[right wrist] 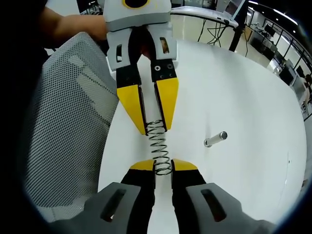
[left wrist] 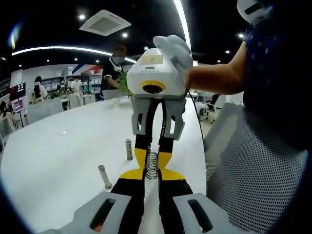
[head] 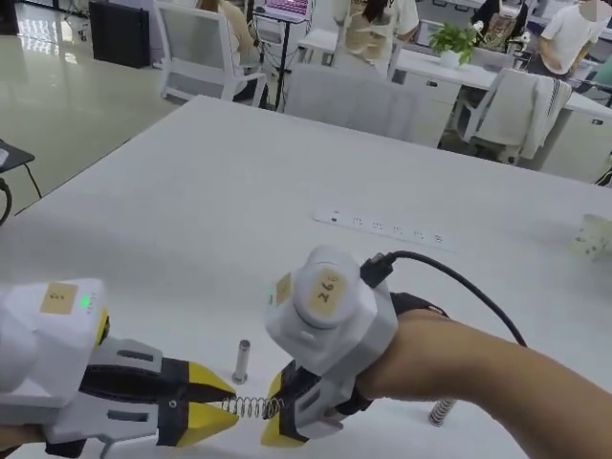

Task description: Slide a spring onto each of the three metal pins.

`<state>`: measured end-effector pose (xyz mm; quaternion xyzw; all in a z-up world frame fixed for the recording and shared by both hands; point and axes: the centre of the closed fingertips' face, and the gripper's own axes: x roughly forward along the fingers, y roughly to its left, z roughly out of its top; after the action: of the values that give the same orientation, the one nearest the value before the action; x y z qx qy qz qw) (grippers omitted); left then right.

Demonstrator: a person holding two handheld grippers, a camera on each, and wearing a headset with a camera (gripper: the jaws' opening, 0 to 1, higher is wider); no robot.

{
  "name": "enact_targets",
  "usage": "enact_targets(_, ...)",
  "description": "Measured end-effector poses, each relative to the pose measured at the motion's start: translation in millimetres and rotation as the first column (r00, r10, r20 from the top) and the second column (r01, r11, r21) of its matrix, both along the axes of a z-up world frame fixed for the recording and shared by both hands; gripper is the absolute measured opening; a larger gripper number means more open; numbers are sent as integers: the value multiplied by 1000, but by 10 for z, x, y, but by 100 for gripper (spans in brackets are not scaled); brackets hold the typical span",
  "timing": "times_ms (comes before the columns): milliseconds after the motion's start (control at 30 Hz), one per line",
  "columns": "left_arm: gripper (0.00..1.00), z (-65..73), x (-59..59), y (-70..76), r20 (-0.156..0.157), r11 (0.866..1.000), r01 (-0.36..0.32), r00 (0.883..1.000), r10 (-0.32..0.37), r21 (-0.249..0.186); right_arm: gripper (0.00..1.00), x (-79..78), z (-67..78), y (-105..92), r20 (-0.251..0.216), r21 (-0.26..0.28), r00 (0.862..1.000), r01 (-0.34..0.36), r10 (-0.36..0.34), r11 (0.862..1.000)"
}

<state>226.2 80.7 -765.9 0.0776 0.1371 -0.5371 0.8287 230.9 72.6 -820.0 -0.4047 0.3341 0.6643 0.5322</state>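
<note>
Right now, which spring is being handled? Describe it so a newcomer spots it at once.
At the near side of the white table, the left gripper and right gripper face each other. The spring spans between their yellow jaws, beside the bare pin. Unlike the other spring standing alone, it is gripped at both ends.

Thin coiled metal spring [head: 251, 406] is shiny bare wire; the short silver metal pin [head: 242, 361] looks duller. Smooth matt white tabletop [head: 239, 191]. Left gripper [head: 228, 406] and right gripper [head: 275, 411]: semi-gloss white plastic shells, matt yellow tips. Grey mesh chair back [left wrist: 243, 165] looks woven.
</note>
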Motion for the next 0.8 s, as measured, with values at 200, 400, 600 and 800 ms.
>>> enact_targets(200,1,-19,-4,2,-3,1000,-2,1000,2,4,9,4,13,1,4,6,1000,5,-5,1000)
enact_targets(400,2,-50,-4,9,-4,1000,-3,1000,3,15,9,10,63,6,13,10,1000,3,-3,1000)
enact_targets(600,2,-122,-24,3,-10,999,5,1000,-5,40,9,-28,148,29,8,19,1000,-6,6,1000)
enact_targets(800,2,-150,-35,-5,-13,999,12,1000,-11,49,9,-73,227,64,7,30,1000,-20,20,999)
